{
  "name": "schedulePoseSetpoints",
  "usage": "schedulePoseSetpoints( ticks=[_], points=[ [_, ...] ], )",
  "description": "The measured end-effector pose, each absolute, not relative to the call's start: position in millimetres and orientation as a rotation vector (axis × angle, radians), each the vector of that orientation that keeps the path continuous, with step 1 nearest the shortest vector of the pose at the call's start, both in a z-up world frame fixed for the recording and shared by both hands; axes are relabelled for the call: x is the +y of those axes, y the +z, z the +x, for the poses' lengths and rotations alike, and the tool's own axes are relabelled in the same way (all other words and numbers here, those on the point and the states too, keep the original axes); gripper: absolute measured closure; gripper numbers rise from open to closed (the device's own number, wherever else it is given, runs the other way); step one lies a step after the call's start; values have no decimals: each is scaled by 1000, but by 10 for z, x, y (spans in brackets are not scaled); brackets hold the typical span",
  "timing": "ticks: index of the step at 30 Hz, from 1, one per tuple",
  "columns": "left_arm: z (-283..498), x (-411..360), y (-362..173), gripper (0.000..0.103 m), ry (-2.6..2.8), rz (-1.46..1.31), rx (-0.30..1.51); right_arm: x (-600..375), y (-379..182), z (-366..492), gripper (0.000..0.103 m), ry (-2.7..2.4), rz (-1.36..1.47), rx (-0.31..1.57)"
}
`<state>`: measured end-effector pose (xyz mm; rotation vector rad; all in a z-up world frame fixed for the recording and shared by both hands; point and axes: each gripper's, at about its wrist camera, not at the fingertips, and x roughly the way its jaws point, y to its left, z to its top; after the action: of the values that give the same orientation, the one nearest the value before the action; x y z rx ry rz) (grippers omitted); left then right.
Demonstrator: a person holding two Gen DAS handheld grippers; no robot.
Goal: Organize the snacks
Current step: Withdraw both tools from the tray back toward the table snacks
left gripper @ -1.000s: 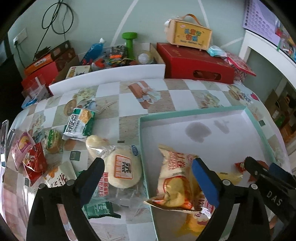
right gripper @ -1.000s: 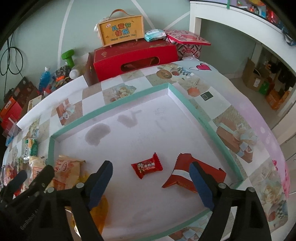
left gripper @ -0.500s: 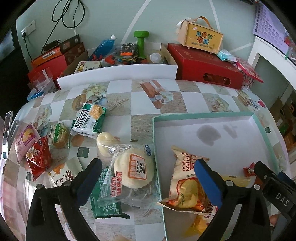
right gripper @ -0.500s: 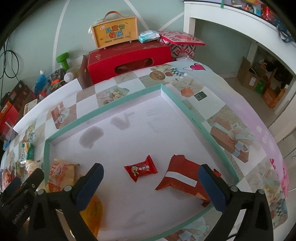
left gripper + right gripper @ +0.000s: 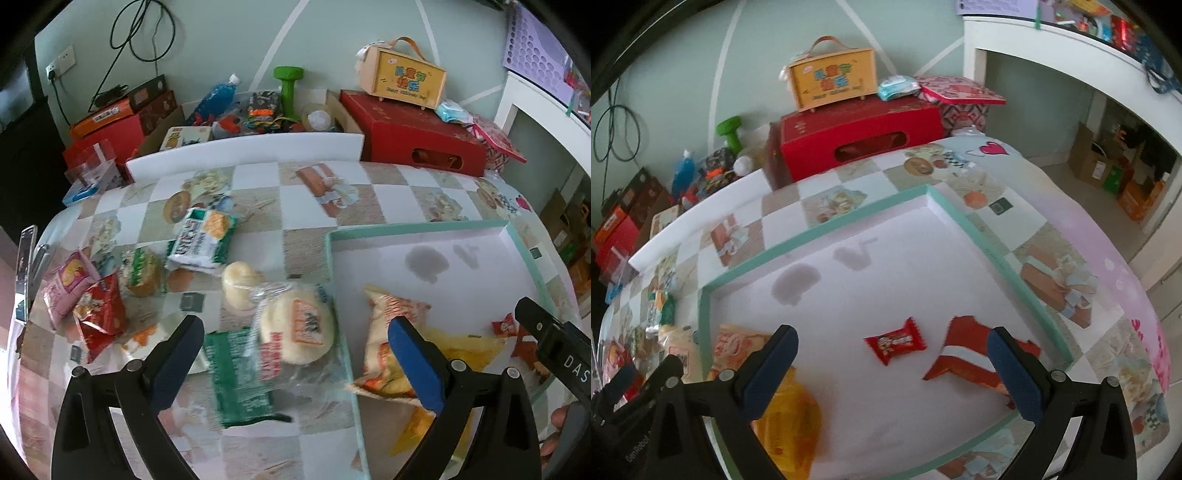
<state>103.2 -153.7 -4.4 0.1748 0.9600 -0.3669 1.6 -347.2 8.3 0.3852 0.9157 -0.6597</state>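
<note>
A shallow white box with a teal rim [image 5: 997, 254] [image 5: 424, 226] lies on the checked tablecloth. Inside it are a small red candy [image 5: 895, 341], a red packet [image 5: 967, 360], an orange-and-cream bag [image 5: 388, 339] and a yellow packet [image 5: 792, 417]. My right gripper [image 5: 892, 363] hangs open above the box, nothing between its fingers. My left gripper [image 5: 295, 354] is open too, over a round bun in clear wrap [image 5: 297, 326] lying just outside the box's left rim. More snacks lie left of it: a green wrapper [image 5: 236, 373], a green-white cracker pack [image 5: 203, 240], a red packet [image 5: 99, 314], a pink packet [image 5: 64, 284].
Behind the table stand a red carton [image 5: 410, 133] with a yellow handled box [image 5: 402, 79] on it, a green dumbbell [image 5: 288, 86], bottles and other boxes. A white board [image 5: 243, 151] runs along the table's far edge. The table's right side drops off towards the floor [image 5: 1108, 206].
My left gripper has drifted left, from over the box's left part to over the wrapped bun and green wrapper. My right gripper's jaws have spread wider; the red candy and packet lie still.
</note>
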Motion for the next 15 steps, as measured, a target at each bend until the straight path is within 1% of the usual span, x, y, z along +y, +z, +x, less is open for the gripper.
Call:
schedulePoseSetpoints(
  ticks=[4,15],
  points=[
    [1077,-1319,-30,3,-323,173,962,-3324,86,92,0,-623,373,915],
    [1235,-347,-14,3,-98,41,976,-2707,140,352,0,-467,312,901]
  ],
)
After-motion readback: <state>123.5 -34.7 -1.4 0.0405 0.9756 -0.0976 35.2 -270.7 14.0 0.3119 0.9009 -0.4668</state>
